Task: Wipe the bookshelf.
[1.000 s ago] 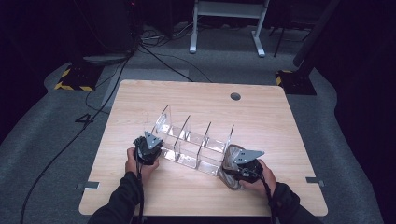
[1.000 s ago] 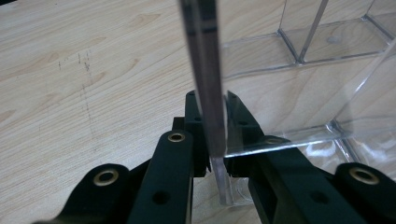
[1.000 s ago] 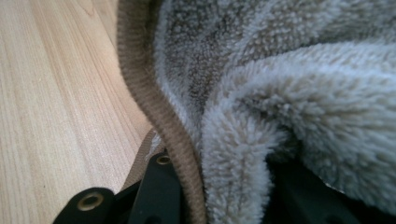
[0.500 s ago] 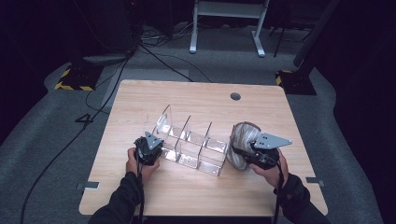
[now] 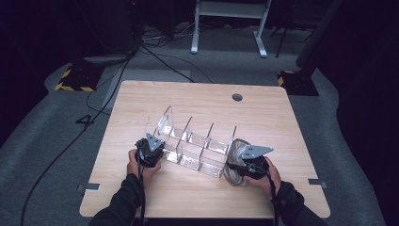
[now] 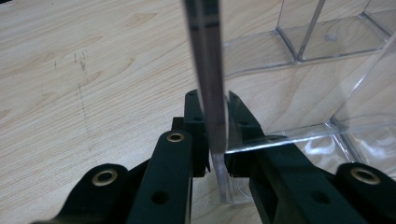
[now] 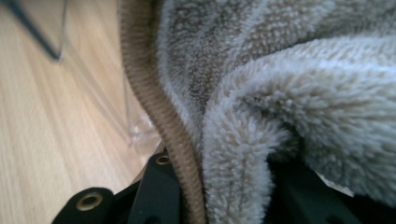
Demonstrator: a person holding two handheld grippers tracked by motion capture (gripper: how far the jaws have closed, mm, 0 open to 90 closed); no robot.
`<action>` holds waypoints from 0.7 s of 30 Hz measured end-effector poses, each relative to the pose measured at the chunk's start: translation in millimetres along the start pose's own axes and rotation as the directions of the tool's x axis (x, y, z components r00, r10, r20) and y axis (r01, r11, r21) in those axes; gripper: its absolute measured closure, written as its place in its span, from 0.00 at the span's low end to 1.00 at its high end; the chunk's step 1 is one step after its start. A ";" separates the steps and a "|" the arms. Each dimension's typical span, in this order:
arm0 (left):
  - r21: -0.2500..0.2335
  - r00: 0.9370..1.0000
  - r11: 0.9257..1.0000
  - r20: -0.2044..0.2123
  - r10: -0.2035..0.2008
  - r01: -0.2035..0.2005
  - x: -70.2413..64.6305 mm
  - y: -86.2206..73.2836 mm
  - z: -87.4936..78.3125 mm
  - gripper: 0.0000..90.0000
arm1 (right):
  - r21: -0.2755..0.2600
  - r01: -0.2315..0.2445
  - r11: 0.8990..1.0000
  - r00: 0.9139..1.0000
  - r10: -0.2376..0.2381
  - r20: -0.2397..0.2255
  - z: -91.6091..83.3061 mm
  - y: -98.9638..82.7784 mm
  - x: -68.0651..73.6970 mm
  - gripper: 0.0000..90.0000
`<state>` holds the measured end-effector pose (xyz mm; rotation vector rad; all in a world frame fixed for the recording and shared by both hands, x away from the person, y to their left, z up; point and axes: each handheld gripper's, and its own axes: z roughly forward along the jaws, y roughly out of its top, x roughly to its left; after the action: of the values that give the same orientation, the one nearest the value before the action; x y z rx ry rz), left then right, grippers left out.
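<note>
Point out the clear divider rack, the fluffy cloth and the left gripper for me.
clear divider rack [image 5: 200, 153], high view, on a middle compartment wall.
fluffy cloth [image 7: 299, 93], right gripper view, on its pile face.
left gripper [image 6: 214, 126], left gripper view, between its tips, clamped on the rack's end wall.

In the right gripper view the fleecy cloth [image 7: 289, 93] runs off the top and right edges and hides the right gripper [image 7: 224, 186] jaws' tips. At the lower middle of the left gripper view, the clear organizer [image 6: 299, 88] wall's foot is blurred, perhaps chipped.
</note>
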<state>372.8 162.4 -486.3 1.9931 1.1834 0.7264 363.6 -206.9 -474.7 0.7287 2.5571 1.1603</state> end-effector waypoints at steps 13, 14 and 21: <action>0.001 1.000 1.000 0.004 0.002 -0.002 0.1 0.0 -0.8 0.91 | -0.216 0.037 0.976 0.999 -0.039 -0.005 -55.3 27.9 9.2 0.82; 0.001 1.000 1.000 0.004 0.002 -0.002 0.2 0.0 -0.8 0.91 | -0.208 0.032 0.978 0.999 -0.035 -0.009 -52.1 25.9 9.2 0.82; -0.001 1.000 1.000 0.002 0.000 0.000 0.1 0.0 -0.3 0.91 | -0.122 0.019 0.992 0.999 -0.023 -0.033 -26.6 12.6 12.8 0.81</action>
<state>372.6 162.6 -486.1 1.9925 1.1820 0.7241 346.2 -209.9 -447.9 0.6572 2.4890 1.3196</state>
